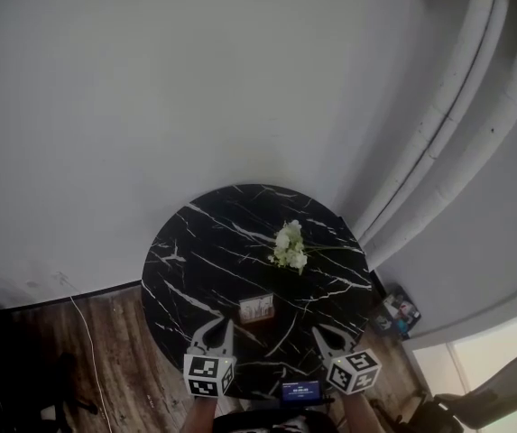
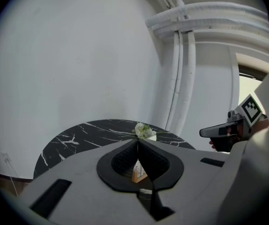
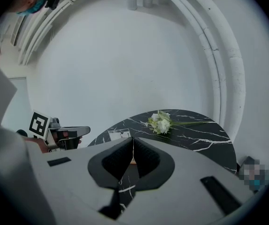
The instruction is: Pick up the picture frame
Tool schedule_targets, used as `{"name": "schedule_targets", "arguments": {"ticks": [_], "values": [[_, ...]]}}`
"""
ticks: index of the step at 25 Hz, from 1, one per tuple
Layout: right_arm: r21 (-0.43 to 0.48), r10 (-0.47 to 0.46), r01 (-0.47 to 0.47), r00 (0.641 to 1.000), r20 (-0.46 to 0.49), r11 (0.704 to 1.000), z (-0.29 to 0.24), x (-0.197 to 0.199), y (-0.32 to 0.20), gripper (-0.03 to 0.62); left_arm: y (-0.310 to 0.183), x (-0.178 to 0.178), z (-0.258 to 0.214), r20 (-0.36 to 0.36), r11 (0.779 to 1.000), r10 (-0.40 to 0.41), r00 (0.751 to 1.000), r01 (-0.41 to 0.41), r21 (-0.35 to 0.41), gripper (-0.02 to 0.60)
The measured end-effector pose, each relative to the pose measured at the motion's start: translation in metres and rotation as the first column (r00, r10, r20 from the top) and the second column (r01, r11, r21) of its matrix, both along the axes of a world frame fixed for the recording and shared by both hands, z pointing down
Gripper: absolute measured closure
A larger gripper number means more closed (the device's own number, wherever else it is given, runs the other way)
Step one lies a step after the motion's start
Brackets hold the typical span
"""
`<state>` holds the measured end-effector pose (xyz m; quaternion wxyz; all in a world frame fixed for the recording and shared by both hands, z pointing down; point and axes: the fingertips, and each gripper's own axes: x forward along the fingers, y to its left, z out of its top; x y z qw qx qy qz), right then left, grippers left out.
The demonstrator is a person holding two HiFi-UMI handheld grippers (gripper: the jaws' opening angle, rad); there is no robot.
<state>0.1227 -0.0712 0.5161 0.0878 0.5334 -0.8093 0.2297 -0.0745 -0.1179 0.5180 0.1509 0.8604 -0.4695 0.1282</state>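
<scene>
A small wooden picture frame [image 1: 257, 309] stands near the front of a round black marble table [image 1: 195, 242], facing me. My left gripper [image 1: 225, 323] is shut and empty just left of the frame; my right gripper [image 1: 319, 332] is shut and empty a little further off to its right. In the left gripper view the frame [image 2: 138, 171] shows only through the gap below the shut jaws of the left gripper [image 2: 138, 140]. In the right gripper view the frame [image 3: 119, 135] sits just beyond and left of the right gripper [image 3: 133, 138].
A bunch of white flowers [image 1: 289, 246] lies on the table behind the frame. A white wall and pipes [image 1: 456, 124] stand beyond. A small screen device [image 1: 300, 391] is at the table's near edge. Objects [image 1: 401, 312] lie on the wooden floor at the right.
</scene>
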Motion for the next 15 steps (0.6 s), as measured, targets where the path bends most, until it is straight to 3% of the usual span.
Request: {"name": "schedule_targets", "arguments": {"ticks": [15], "values": [[-0.069,-0.166,0.161,0.983,-0.078,0.985,0.046,-0.007,-0.046,0.574,-0.011,0.007,0.066,0.015,0.991,-0.018,1.0,0.02,-0.129,0.566]]}}
